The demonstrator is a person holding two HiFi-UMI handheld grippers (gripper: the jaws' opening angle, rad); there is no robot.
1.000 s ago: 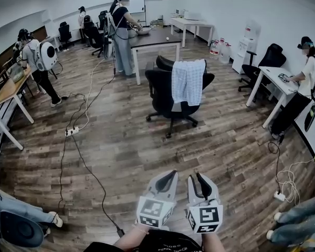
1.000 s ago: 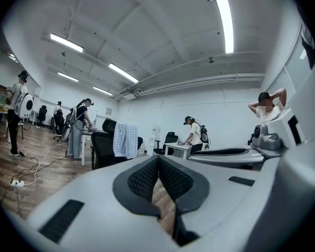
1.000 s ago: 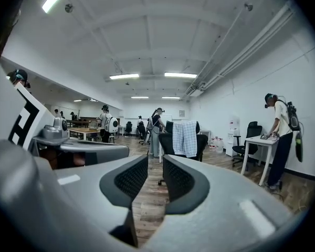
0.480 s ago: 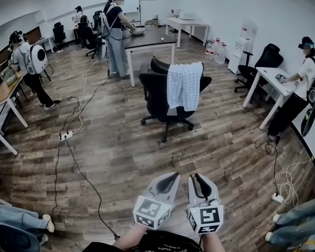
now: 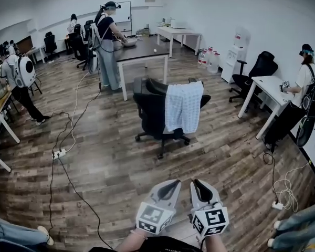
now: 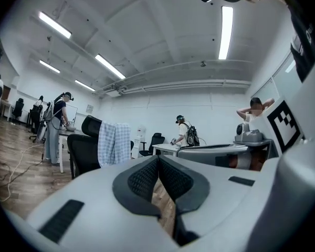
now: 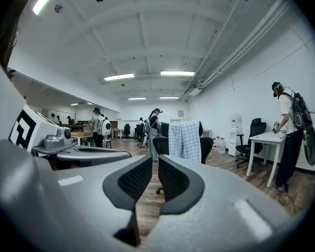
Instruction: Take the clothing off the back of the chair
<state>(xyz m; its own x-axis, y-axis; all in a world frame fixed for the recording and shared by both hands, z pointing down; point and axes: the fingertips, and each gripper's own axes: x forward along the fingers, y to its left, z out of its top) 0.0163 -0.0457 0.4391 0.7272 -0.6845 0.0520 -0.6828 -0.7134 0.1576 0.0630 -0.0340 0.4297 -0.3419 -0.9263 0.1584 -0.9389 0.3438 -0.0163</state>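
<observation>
Head view: left tongs (image 5: 170, 187) and right tongs (image 5: 199, 186) low and close, side by side, tips pointing ahead. Nothing in either one. Checked shirt (image 5: 182, 106) well ahead of both tips, hanging over the back of a black chair (image 5: 149, 106). No touch. Wood floor (image 5: 110, 156) between tongs and chair. Dark table (image 5: 144, 46) past the chair, a person (image 5: 107, 41) standing at it.

Left gripper view: left tongs (image 6: 158, 160) pressed together at the tips, pinching nothing. Shirt (image 6: 113, 142) ahead and off to the left of the tips, on the chair (image 6: 84, 154), well apart from the tongs.

Right gripper view: right tongs (image 7: 155, 160) almost together, only a thin gap left, just been closing, nothing in between. Shirt (image 7: 185, 139) ahead and a little to the right of the tips, on the chair (image 7: 160, 145), well apart. White desk (image 7: 265, 136) far off to the right.
</observation>
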